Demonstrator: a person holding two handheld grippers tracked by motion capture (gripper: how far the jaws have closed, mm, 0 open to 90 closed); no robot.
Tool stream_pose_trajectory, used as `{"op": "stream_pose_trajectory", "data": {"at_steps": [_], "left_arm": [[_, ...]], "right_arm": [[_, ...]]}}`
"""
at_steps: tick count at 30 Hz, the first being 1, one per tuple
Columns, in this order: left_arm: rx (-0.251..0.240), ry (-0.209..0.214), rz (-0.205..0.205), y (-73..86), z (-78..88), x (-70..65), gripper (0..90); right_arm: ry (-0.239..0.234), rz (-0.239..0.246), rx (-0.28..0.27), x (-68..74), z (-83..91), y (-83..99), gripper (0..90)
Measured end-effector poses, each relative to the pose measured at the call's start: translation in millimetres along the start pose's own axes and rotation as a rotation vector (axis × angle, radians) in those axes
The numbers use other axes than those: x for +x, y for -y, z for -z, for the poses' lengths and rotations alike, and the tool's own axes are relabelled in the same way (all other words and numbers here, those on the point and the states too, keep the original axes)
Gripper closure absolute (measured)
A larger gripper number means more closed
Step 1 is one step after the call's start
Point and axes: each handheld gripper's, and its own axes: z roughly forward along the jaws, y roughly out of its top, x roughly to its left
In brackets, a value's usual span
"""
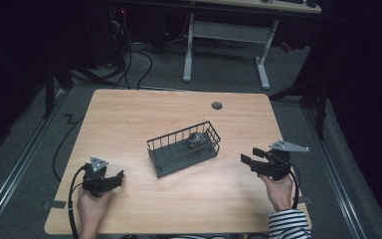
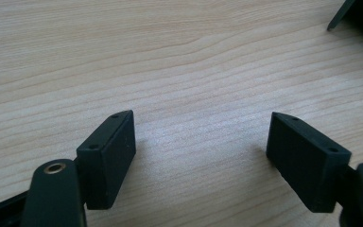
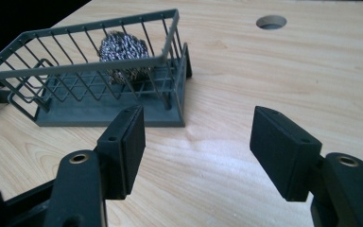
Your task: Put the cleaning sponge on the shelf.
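Note:
A dark grey wire basket (image 1: pixel 179 135) stands near the middle of the wooden table, at a slant. A ball of steel wool (image 1: pixel 197 141) lies in its right end. My left gripper (image 1: pixel 115 177) rests at the front left, open, with bare wood between its jaws; in the left gripper view the left gripper (image 2: pixel 203 142) holds nothing. My right gripper (image 1: pixel 250 155) is right of the basket and points at it. In the right gripper view the right gripper (image 3: pixel 198 137) is open and empty, the basket (image 3: pixel 104 116) and steel wool (image 3: pixel 123 49) just beyond its fingertips.
A round cable hole (image 1: pixel 217 105) sits in the table (image 1: pixel 129 114) toward the back right. Behind the table stands another desk with white legs (image 1: pixel 188 50), and cables run over the floor at the left. A dark corner (image 2: pixel 354 14) shows at the upper right of the left gripper view.

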Motion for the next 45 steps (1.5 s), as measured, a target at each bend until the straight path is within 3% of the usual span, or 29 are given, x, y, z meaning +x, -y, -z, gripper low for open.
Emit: {"op": "stream_pose_trajectory", "data": {"at_steps": [14,22,31,38,43,45], "left_arm": [[0.0,0.0,0.0,0.0,0.0,0.0,25.0],[0.0,0.0,0.0,0.0,0.0,0.0,25.0],[0.0,0.0,0.0,0.0,0.0,0.0,25.1],[0.0,0.0,0.0,0.0,0.0,0.0,25.0],[-0.001,0.0,0.001,0.1,-0.1,-0.1,25.1],[-0.002,-0.001,0.0,0.2,-0.1,-0.1,25.0]], "right_arm": [[0.016,-0.079,0.034,-11.1,-15.3,41.6,36.7],[0.046,-0.076,0.074,-8.5,-30.3,58.9,36.0],[0.158,0.0,0.101,-3.6,-40.6,73.2,36.6],[0.177,0.018,0.131,-1.5,-46.3,75.1,36.3],[0.224,0.114,0.16,7.0,-49.7,75.5,34.4],[0.22,0.104,0.161,5.8,-49.6,75.4,33.9]]}}
